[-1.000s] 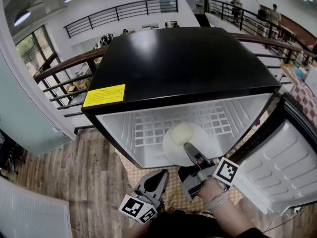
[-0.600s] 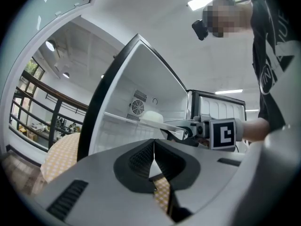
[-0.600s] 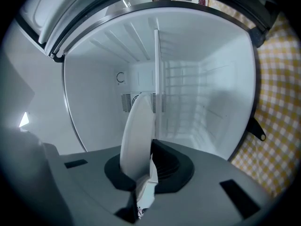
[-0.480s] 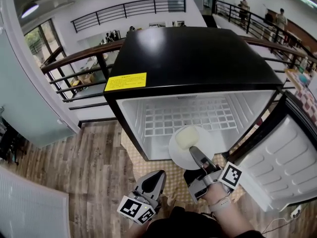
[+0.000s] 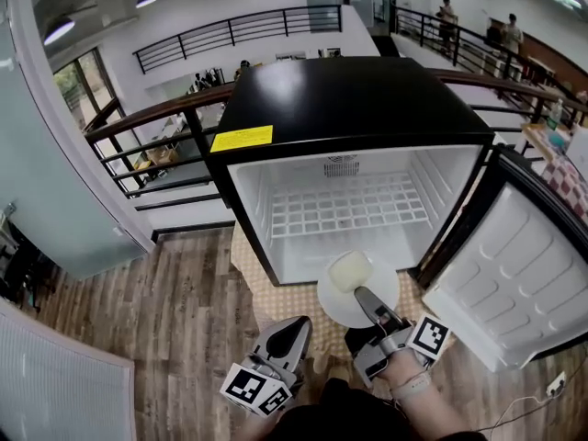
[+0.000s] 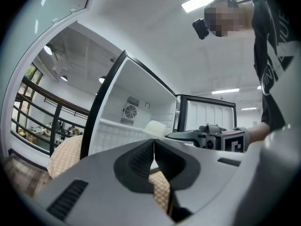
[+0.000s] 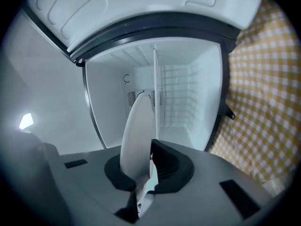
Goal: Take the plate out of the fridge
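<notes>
Clamping plate [image 5: 342, 309] rim in right gripper [image 5: 365, 298], holding it seemingly just clear of open fridge [image 5: 349, 99]; left gripper [image 5: 299, 322] pinched together, empty. Next, likely needing level carrying.

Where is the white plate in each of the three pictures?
Head view: the plate is low in the middle, in front of the open fridge, held by the right gripper.
Left gripper view: right of centre, a thin edge before the fridge.
Right gripper view: centre, edge-on between the jaws, fridge behind.
Shared landmark: the open, white-walled fridge.
</notes>
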### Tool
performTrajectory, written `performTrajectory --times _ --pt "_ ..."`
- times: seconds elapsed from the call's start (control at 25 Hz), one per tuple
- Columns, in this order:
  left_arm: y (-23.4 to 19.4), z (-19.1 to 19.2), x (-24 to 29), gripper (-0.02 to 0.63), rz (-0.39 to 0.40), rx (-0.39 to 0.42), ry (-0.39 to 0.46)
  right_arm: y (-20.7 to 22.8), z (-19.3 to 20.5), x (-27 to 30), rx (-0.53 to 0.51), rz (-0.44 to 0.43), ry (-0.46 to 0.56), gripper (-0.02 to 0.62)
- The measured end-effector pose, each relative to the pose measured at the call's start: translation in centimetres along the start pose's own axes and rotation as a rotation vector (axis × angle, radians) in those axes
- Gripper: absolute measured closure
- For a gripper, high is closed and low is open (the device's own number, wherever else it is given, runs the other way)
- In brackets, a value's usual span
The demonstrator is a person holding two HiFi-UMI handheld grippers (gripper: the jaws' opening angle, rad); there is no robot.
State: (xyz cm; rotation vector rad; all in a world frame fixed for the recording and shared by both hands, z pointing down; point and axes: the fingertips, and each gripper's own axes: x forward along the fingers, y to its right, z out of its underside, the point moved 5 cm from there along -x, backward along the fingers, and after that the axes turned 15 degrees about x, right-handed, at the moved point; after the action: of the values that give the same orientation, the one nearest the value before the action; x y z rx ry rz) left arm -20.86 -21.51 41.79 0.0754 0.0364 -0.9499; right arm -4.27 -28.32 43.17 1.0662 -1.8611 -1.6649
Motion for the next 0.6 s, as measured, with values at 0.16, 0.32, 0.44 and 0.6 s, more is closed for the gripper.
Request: performTrajectory --times 0.16,0.32,0.44,0.6 --pt "2.1 0.2 -2.3 0.597 -0.003 -0.007 -0.013 0.8 1.8 -3.0 0.018 0.018 0.000 0.552" --pt "4.7 0.3 -4.4 0.597 0.002 -0.009 -0.016 1.5 3.7 -6.3 0.028 0.037 -0.001 0.552" --pt "6.5 0.2 -6.0 0.597 0.007 -0.013 -0.017 1.7 5.2 -8.7 0.037 0.048 0.000 0.552" --pt "8.1 -0.1 -7.8 0.597 0.010 -0.017 -0.009 1.5 6.8 -11.4 0.029 0.059 0.002 0.552"
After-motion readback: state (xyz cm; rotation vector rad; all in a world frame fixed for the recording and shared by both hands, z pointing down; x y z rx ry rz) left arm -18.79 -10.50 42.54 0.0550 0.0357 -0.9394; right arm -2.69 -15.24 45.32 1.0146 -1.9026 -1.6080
